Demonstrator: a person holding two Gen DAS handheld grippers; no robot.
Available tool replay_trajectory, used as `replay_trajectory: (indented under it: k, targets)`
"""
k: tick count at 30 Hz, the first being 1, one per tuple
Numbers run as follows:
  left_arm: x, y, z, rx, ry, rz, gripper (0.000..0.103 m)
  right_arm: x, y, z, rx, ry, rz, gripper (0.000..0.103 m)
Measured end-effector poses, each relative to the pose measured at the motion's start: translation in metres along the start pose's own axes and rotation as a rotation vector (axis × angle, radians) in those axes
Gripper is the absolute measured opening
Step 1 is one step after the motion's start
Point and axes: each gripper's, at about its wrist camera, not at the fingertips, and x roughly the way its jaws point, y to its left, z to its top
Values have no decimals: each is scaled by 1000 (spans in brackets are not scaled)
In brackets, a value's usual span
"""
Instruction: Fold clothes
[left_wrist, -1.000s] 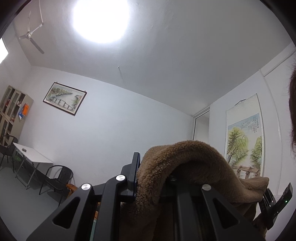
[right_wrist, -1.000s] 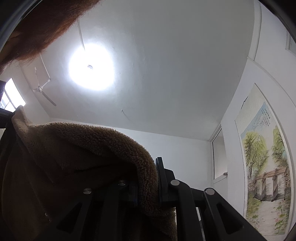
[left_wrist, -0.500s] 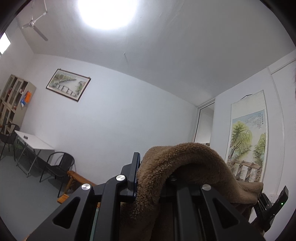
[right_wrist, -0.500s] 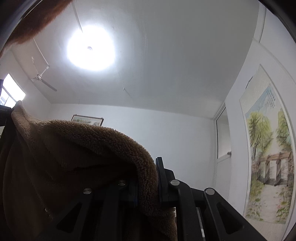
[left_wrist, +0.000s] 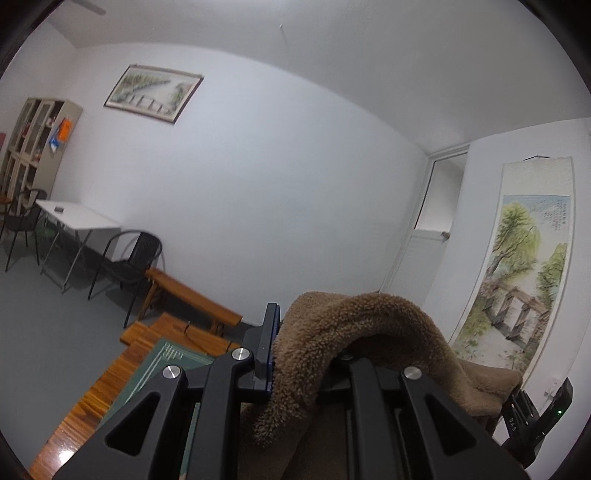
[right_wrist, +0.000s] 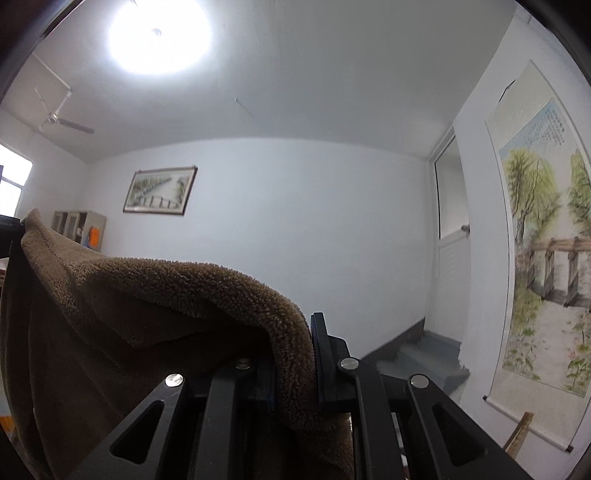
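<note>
White walls (left_wrist: 280, 192) beyond gripper-held fleece edge (left_wrist: 332, 332)

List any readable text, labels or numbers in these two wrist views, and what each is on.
"DAS": white letters on the right hand-held gripper at the lower right of the left wrist view; small, so the reading is uncertain.
Calligraphy columns at the top of the hanging scroll painting: too small and blurred to read.
Framed landscape painting: no legible text.
Brown fleece garment: no label showing.
</note>
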Motion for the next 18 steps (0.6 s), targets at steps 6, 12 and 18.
replay_trajectory:
  k: [6,12,18]
  targets:
    - [82,35,-29,-33,143,51,15,87,-23,-12,6,155,-18,14]
    - [146,52,-63,7,239,123,15,156,-43,-18,-21,264,-55,14]
    - [186,52,-87,65,292,163,15,192,-54,-39,-19,346,-88,14]
